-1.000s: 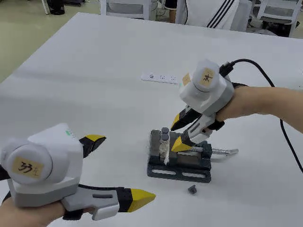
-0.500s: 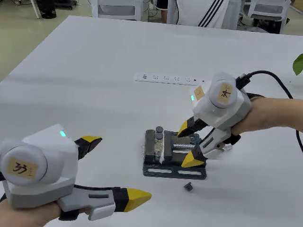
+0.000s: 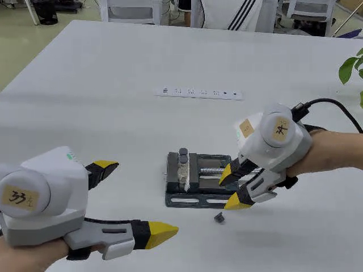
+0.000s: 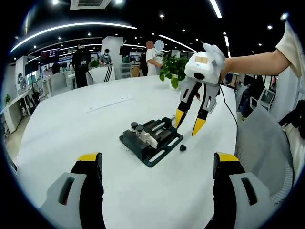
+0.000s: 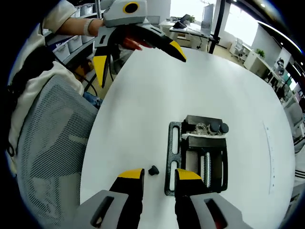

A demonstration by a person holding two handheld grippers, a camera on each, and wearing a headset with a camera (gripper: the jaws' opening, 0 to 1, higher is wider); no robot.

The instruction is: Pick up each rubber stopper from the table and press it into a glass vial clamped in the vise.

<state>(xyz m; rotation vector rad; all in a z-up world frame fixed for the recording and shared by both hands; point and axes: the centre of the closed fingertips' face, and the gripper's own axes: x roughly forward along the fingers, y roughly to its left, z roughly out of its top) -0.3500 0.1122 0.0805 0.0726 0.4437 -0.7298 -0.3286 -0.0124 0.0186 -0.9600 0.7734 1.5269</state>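
Right gripper view: we are hovering our right gripper (image 5: 159, 174), slightly open and empty, by the rubber stopper (image 5: 153, 170) at the vise's (image 5: 198, 143) nine o'clock — clipping it could flick it away.

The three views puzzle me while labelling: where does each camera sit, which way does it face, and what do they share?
Head view: on the person's head, facing forward and down at the white table; left gripper, right gripper and a bare forearm show.
Left gripper view: on the left gripper, facing along its jaws toward the black metal vise; the forearm shows.
Right gripper view: on the right gripper, facing down at the small dark rubber stopper; a white sleeve shows.
Shared: vise and stopper.
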